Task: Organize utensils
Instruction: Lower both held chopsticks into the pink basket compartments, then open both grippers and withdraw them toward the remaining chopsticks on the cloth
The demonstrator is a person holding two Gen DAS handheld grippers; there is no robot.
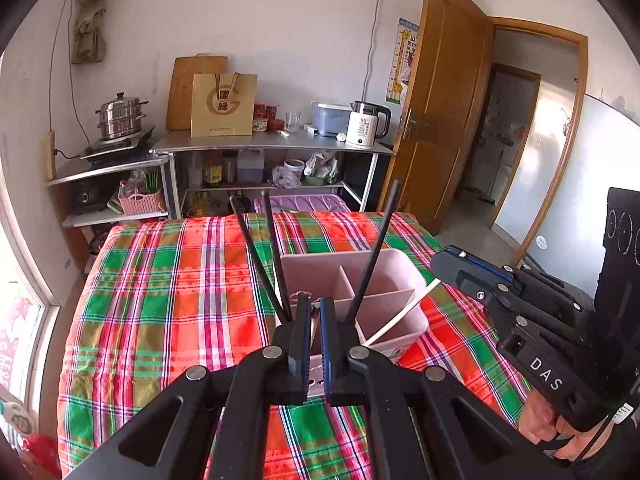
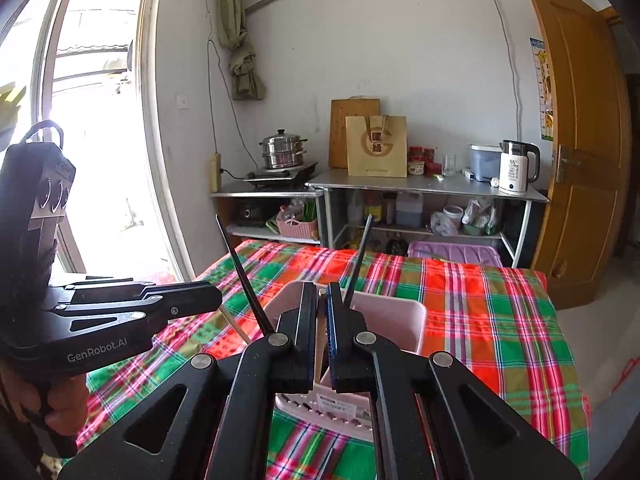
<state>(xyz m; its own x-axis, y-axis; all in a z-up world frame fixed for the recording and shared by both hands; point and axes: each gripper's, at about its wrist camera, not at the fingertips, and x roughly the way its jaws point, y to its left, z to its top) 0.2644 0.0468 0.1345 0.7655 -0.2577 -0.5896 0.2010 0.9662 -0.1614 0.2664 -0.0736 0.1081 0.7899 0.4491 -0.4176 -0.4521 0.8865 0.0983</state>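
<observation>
Two tools hang over one pink divided holder [image 1: 394, 280] on the plaid-covered desk [image 1: 160, 280]. The left tool [image 1: 316, 312] is clenched on a pale chopstick, as is the right tool [image 2: 321, 304]. Just ahead of the left tool's tips, three black chopsticks [image 1: 374, 248] stand tilted in the holder's compartments.

I'm looking into a lived-in home kitchen. Against the white wall stands a metal shelf unit [image 2: 424, 186] with a stacked steel steamer pot [image 2: 283, 149] on a small cooktop [image 2: 280, 176], a white electric kettle [image 2: 518, 166], a wooden cutting board [image 2: 340, 128] and jars [image 2: 418, 156]; bottles and bags fill the lower shelves (rather cluttered). A plaid cloth [image 2: 480, 308] covers the table, with a wooden door [image 2: 580, 152] and a bright window [image 2: 92, 120] nearby.
</observation>
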